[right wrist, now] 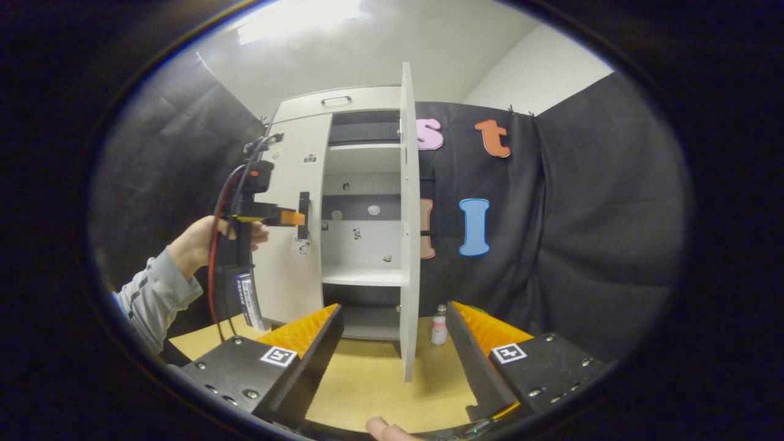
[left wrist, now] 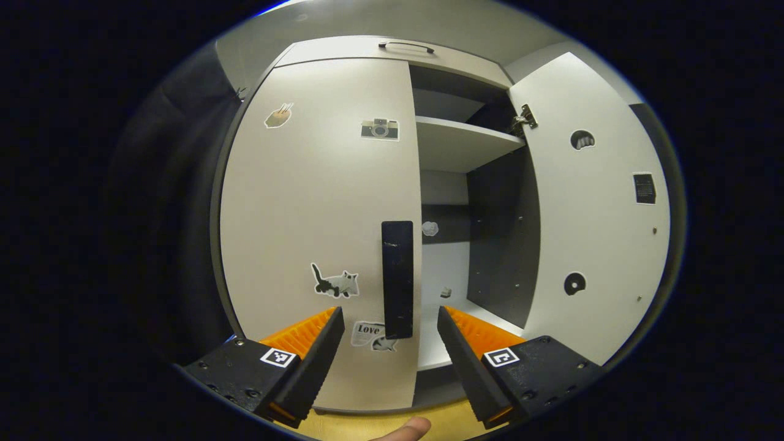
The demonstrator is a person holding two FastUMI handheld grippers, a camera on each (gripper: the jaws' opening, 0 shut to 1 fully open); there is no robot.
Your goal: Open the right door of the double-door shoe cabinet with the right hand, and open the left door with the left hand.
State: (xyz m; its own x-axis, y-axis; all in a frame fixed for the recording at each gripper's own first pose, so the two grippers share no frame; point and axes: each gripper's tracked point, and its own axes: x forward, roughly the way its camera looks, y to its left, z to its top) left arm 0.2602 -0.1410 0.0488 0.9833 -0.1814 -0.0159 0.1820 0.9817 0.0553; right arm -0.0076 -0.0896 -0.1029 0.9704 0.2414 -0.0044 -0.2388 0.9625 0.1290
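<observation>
Fingers of the left gripper point(left wrist: 389, 349) stand wide apart at lower centre of the left gripper view, holding nothing, just before the black handle point(left wrist: 397, 278) of the closed left door point(left wrist: 318, 202). Right gripper point(right wrist: 392, 349) fingers likewise spread, empty; right door point(right wrist: 409, 233) stands swung open, edge-on at centre.

The shoe cabinet point(right wrist: 343, 208) stands on the table point(right wrist: 373, 380) against the booth's back wall. Its right door point(right wrist: 409, 233) swings out toward the right gripper view, edge on; its left door point(left wrist: 318, 233) lies closed. In the left gripper view, the left gripper point(left wrist: 389, 343) sits just before the left door's handle point(left wrist: 398, 278), a finger on either side. A small bottle point(right wrist: 438, 324) stands on the table right of the open door.
</observation>
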